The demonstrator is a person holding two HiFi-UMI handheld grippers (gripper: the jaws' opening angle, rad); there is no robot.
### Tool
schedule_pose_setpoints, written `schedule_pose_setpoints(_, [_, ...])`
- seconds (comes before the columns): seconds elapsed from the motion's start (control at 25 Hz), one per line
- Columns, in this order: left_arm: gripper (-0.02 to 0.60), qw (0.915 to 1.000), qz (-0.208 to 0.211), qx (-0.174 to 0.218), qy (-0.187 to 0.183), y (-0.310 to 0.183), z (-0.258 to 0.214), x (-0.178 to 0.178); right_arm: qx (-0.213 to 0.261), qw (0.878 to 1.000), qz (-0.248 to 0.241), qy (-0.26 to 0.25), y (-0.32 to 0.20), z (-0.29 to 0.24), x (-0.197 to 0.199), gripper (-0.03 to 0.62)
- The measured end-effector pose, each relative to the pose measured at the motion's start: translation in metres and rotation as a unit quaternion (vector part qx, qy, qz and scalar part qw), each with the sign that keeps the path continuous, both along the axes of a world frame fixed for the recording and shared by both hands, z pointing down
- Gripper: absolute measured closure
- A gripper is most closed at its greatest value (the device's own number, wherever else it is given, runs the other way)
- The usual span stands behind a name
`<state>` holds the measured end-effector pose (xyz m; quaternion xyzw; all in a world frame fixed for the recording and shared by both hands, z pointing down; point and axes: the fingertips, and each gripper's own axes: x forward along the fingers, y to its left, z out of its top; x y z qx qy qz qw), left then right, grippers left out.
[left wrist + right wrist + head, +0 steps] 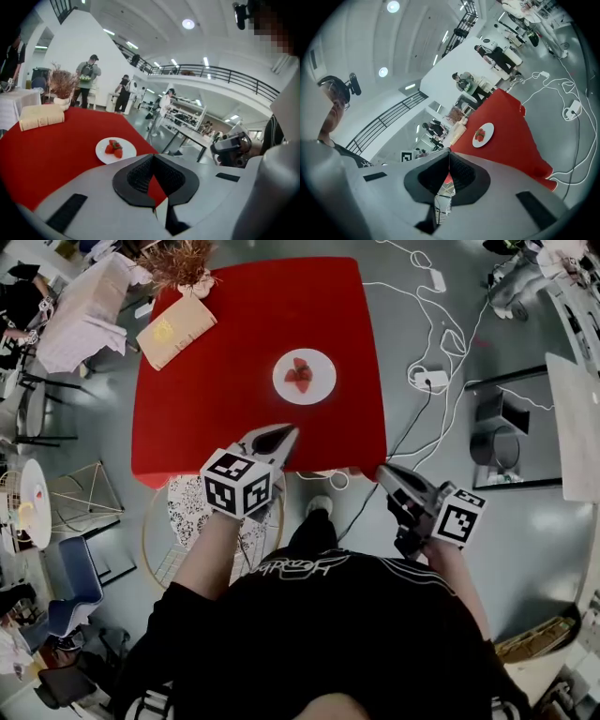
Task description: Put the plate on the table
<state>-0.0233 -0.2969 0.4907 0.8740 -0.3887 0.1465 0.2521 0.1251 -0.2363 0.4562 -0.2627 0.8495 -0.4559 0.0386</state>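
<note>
A small white plate (pixel 304 377) with strawberries rests flat near the middle of the red table (pixel 216 418). It also shows as the plate (pixel 116 150) in the left gripper view and the plate (pixel 483 135) in the right gripper view. My left gripper (pixel 281 435) hovers over the table's near edge, short of the plate, its jaws shut with nothing between them (pixel 152 157). My right gripper (pixel 384 472) hangs just off the table's near right corner, jaws shut and empty (pixel 449 153). Neither gripper touches the plate.
A tan book (pixel 175 331) and a pot of dried twigs (pixel 183 263) sit at the table's far left corner. White cables and a power strip (pixel 431 379) trail on the floor to the right. A round wire stool (pixel 183 521) stands below the near edge. People stand beyond the table.
</note>
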Motion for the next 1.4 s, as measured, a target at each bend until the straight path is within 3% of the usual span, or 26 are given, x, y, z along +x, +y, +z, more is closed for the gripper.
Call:
schedule_pose_setpoints(0.12, [0.575, 0.9991, 0.013, 0.038, 0.013, 0.029, -0.036, 0.013, 0.023, 1.0, -0.012, 0.004, 0.012, -0.013, -0.004, 0.586])
schedule_pose_setpoints(0.28, [0.575, 0.9954, 0.015, 0.052, 0.079, 0.077, -0.077, 0.029, 0.071, 0.996, -0.037, 0.028, 0.039, -0.031, -0.012, 0.586])
schedule_pose_setpoints(0.48, [0.575, 0.9901, 0.008, 0.058, 0.127, 0.138, -0.11, 0.031, 0.179, 0.977, -0.07, 0.09, 0.082, -0.067, -0.03, 0.586])
schedule_pose_setpoints(0.6, [0.575, 0.9893, 0.017, 0.069, 0.128, 0.179, -0.123, 0.033, 0.216, 0.968, -0.078, 0.105, 0.114, -0.082, -0.033, 0.586])
schedule_pose_setpoints(0.8, [0.575, 0.9864, 0.036, 0.084, 0.137, 0.246, -0.134, 0.045, 0.235, 0.962, -0.079, 0.114, 0.174, -0.082, -0.027, 0.586])
schedule_pose_setpoints(0.96, [0.575, 0.9845, 0.066, 0.093, 0.133, 0.293, -0.134, 0.073, 0.225, 0.966, -0.076, 0.105, 0.223, -0.077, -0.012, 0.586])
schedule_pose_setpoints(1.2, [0.574, 0.9839, 0.091, 0.067, 0.139, 0.343, -0.127, 0.096, 0.225, 0.966, -0.065, 0.111, 0.275, -0.073, 0.003, 0.586])
schedule_pose_setpoints(1.4, [0.575, 0.9836, 0.099, 0.069, 0.134, 0.372, -0.127, 0.103, 0.232, 0.965, -0.063, 0.106, 0.303, -0.077, 0.005, 0.586])
